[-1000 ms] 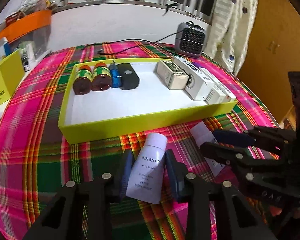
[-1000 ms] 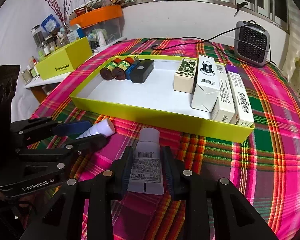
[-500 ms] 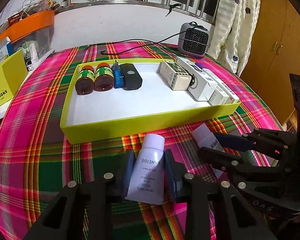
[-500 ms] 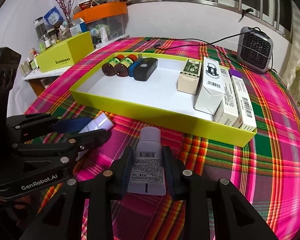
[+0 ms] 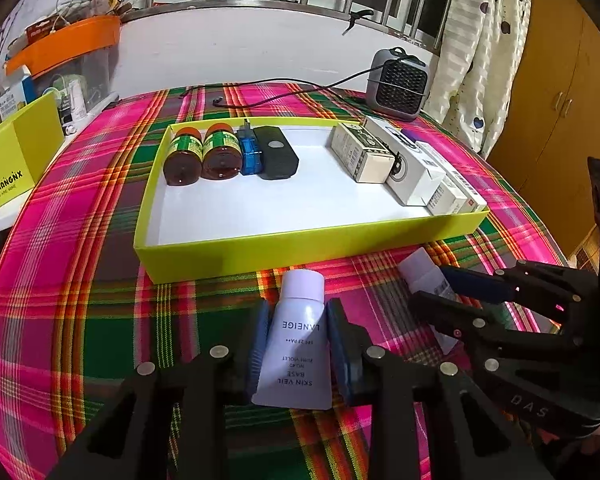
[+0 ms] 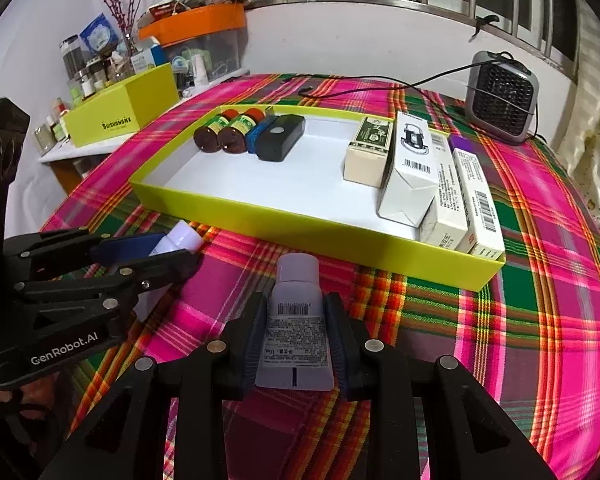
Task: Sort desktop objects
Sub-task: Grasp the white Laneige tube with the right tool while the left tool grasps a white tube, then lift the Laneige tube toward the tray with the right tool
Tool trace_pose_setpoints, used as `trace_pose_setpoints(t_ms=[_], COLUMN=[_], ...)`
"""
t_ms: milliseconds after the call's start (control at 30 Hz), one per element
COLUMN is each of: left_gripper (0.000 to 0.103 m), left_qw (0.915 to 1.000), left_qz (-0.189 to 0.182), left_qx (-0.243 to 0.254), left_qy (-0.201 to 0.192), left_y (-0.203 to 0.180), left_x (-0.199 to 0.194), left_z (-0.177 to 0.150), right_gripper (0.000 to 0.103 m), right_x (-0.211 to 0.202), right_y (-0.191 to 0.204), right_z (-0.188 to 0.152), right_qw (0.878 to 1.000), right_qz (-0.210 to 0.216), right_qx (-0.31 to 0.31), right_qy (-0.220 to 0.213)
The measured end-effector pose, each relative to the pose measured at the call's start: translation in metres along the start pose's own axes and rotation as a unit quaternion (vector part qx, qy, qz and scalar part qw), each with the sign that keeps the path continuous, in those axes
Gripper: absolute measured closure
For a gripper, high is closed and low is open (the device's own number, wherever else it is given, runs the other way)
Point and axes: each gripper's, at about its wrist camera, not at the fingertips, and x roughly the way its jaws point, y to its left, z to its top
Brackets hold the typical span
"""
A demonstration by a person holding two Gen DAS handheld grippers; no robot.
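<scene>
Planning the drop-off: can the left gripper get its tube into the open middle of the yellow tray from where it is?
Probably yes. The left gripper is shut on the tube, just short of the yellow tray; only its low front wall lies between. The tray's middle is bare, with bottles and boxes off to the sides.

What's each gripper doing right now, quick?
Left gripper: closed on the Laneige tube.
Right gripper: closed on the barcoded tube.

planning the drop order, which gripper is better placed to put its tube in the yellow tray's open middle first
Probably left: the left gripper grips its lavender tube facing the tray's open middle; the right gripper faces the boxes.
</scene>
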Motion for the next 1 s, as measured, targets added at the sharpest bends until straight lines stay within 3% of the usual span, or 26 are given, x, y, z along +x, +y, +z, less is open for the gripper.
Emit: trace_pose_setpoints(t_ms=[633,1000], left_gripper=[0.069,0.073], left_qw=[0.9998,0.9997], left_qz=[0.005,0.0], left_qx=[0.018,0.025], left_qy=[0.003,0.003], left_y=[-0.006,-0.01], left_x=[0.0,-0.004], left_z=[-0.001,-0.005], right_gripper=[0.072,0.072], right_x=[0.004,-0.004], right_y=[0.005,0.004], right_z=[0.0,-0.003], right_qw=[1.0,1.0], right_qz=[-0.009,0.006], right_qx=[-0.018,-0.01], right_qy=[0.008,-0.004])
